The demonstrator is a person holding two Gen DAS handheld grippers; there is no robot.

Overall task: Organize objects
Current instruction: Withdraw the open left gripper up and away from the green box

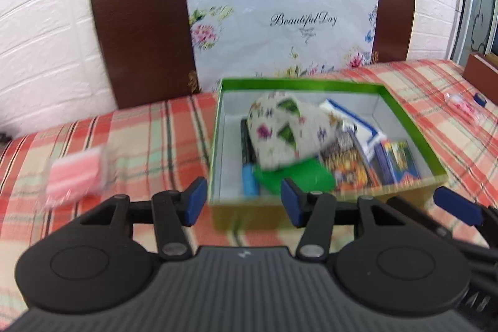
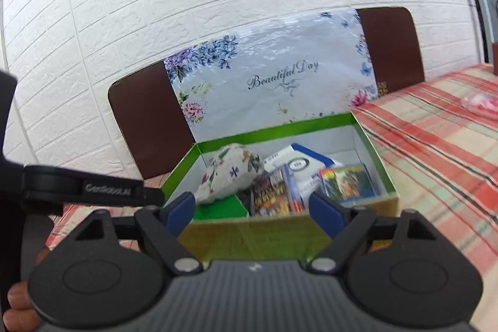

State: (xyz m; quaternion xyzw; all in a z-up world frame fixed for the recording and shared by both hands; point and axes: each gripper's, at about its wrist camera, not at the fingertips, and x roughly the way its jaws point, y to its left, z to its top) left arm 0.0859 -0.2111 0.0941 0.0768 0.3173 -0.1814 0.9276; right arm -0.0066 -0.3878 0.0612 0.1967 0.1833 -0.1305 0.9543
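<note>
An open green-rimmed box [image 1: 404, 117] stands on the plaid cloth, also in the right wrist view [image 2: 370, 142]. Inside lie a floral pouch [image 1: 286, 129] [image 2: 230, 173], a blue marker [image 1: 250, 182], a green item [image 1: 292, 179], card packs [image 1: 351, 164] [image 2: 274, 195] and a white-blue carton [image 2: 298, 164]. My left gripper [image 1: 244, 201] is open and empty at the box's near left corner. My right gripper [image 2: 252, 207] is open and empty just before the box's near wall; its blue pad [image 1: 457, 206] shows in the left wrist view.
A pink packet [image 1: 76, 173] lies on the cloth left of the box. A clear wrapped item [image 1: 463, 105] [image 2: 481, 103] lies far right. A floral "Beautiful Day" bag [image 1: 280, 27] leans on a brown board [image 1: 140, 45] against the white brick wall.
</note>
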